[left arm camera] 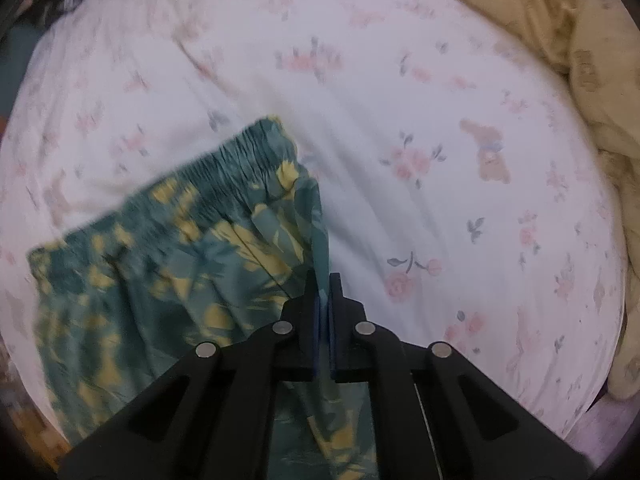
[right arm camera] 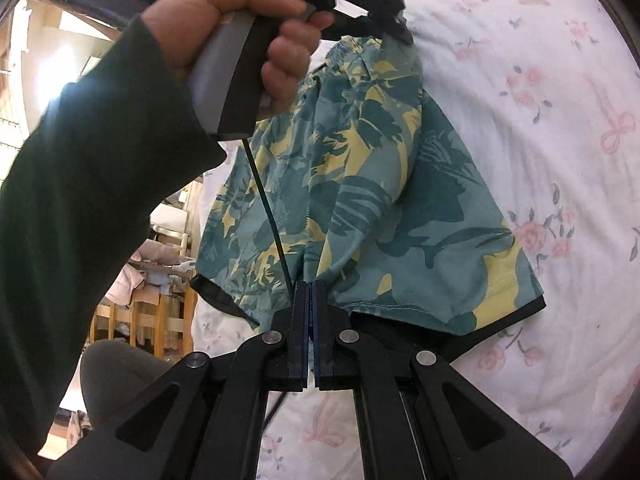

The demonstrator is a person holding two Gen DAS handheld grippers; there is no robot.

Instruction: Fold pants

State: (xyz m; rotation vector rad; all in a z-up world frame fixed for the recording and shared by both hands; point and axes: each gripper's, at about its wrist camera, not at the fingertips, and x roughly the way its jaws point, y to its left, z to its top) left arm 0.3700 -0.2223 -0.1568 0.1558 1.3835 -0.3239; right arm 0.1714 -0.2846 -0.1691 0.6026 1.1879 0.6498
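we had the teal shorts with the yellow leaf print and the gathered elastic waistband [right arm camera: 372, 184] lying on the white bedsheet with pink roses [right arm camera: 540, 128], a crumpled beige quilt [left arm camera: 560, 32] bunched along its far side in the left wrist view.

the left gripper [left arm camera: 323, 284] pointed steeply down, its jaws drawn together on a lifted ridge of the cloth just below the waistband, at the side seam; the blue pads met with fabric pinched between them. in the right wrist view the person's hand [right arm camera: 244, 28] in a dark green sleeve held that gripper's grey handle above the waistband end.

the right gripper [right arm camera: 311, 292] was likewise clamped tight, on the hem between the two leg openings, with the black lining showing under the edge.

so the shorts ran lengthwise between our two tools: waistband at the left one, leg hems at the right one, the garment's long axis stretched from one grip to the other. we judged the fold would turn on that line, either bringing hem to waistband or swinging one side over the other. both ends looked secured; neither hand was nearer than the other, each holding its own end.
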